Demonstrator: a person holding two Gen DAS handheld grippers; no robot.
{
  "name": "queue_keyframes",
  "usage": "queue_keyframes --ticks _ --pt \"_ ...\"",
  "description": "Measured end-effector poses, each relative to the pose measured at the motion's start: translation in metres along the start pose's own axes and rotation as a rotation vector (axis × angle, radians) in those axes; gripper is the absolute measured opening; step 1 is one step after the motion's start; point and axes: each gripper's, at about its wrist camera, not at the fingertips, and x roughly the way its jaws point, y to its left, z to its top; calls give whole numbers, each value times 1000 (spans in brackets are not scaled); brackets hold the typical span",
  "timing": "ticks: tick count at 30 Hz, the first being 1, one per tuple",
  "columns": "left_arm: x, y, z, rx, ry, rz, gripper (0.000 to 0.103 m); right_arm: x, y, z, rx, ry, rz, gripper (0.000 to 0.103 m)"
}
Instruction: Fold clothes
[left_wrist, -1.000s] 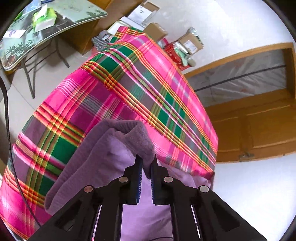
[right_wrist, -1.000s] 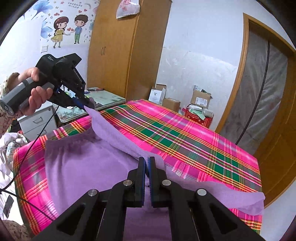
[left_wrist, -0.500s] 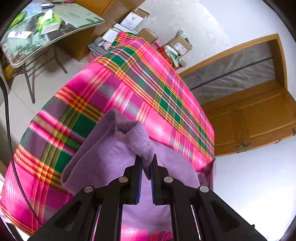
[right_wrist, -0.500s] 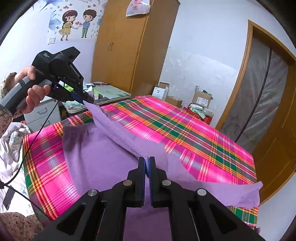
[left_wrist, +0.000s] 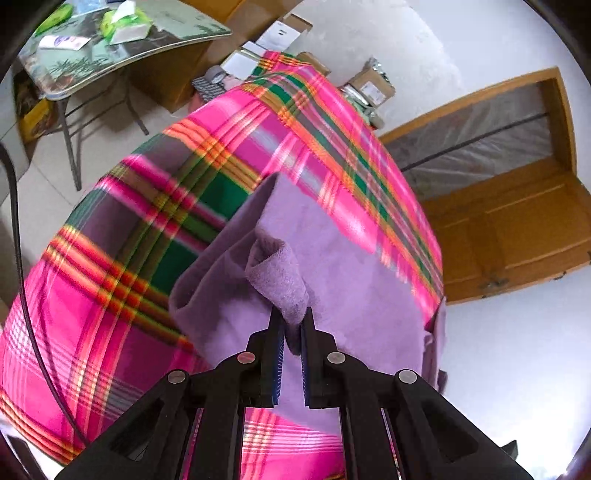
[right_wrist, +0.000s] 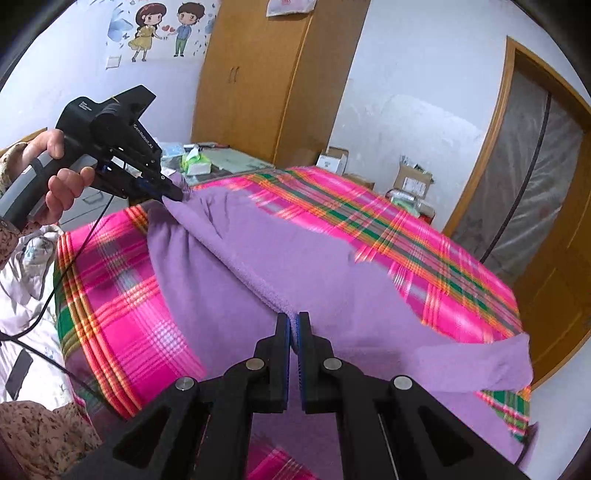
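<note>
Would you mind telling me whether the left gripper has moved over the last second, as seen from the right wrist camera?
Yes. The left gripper, jaws shut on the purple garment, has risen and moved toward the wooden wardrobe.

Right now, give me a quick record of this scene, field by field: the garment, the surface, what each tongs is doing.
garment: purple fleece cloth, partly lifted
surface: pink plaid cover on the bed
left tongs: shut on a bunched edge of the cloth
right tongs: shut on the same edge
edge between them: raised ridge
background: wooden wardrobe, side table
</note>
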Motion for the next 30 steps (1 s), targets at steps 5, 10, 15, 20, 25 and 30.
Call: queue_keyframes --ticks 5,10,15,20,25,30 --pt "7 17 -9 -34 14 -7 8 6 4 -14 25 30 19 4" --pt "7 21 -18 -15 -3 11 8 11 10 -26 23 54 24 4" --pt "7 29 -19 -30 -12 22 8 15 16 -32 7 80 45 4" --pt "5 31 -18 -29 -25 32 8 11 18 -27 4 80 65 4" --pt "3 31 -17 -26 -41 42 8 15 26 -32 7 110 109 4" --pt "6 39 -21 -48 -36 43 8 25 29 -41 23 148 128 4"
